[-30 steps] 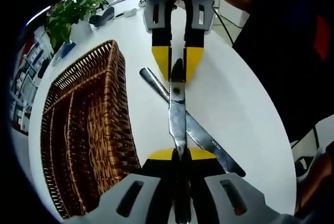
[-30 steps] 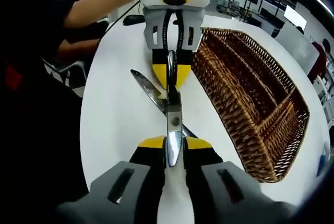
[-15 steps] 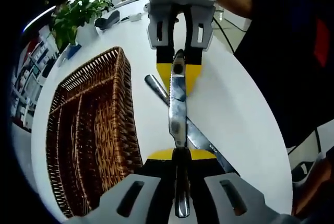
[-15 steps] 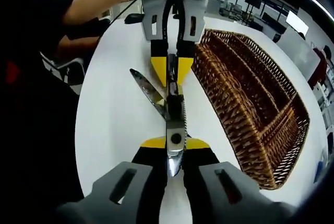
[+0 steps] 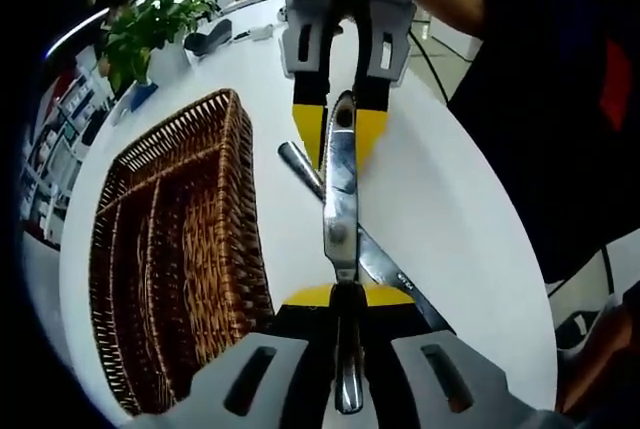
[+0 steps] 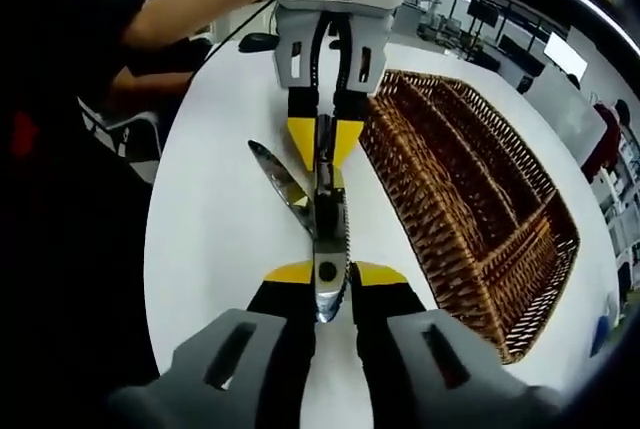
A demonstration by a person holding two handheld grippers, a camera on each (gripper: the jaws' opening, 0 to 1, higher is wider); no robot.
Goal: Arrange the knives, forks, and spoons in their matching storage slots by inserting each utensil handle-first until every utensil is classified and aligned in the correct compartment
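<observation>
A table knife is held in the air between the two tools, each pinching one end of it. In the left gripper view the left tool has its yellow-tipped jaws pressed on the knife's handle, whose butt runs back between the jaws toward the camera, while the blade reaches forward into the right tool, which faces it head-on and clamps the blade's far end. In the right gripper view the same knife stands edge-on — serrated edge showing — with its rounded, holed blade tip seated between the right tool's jaws and its handle end gripped by the left tool opposite.

Beneath the held knife a second knife lies flat on the white round surface, crossing under it at a slant; its blade tip points toward the person's side.

A brown wicker tray with long lengthwise compartments sits on the surface just beside the tools, well clear of both knives. A person's bare forearm reaches to the left tool from behind.
</observation>
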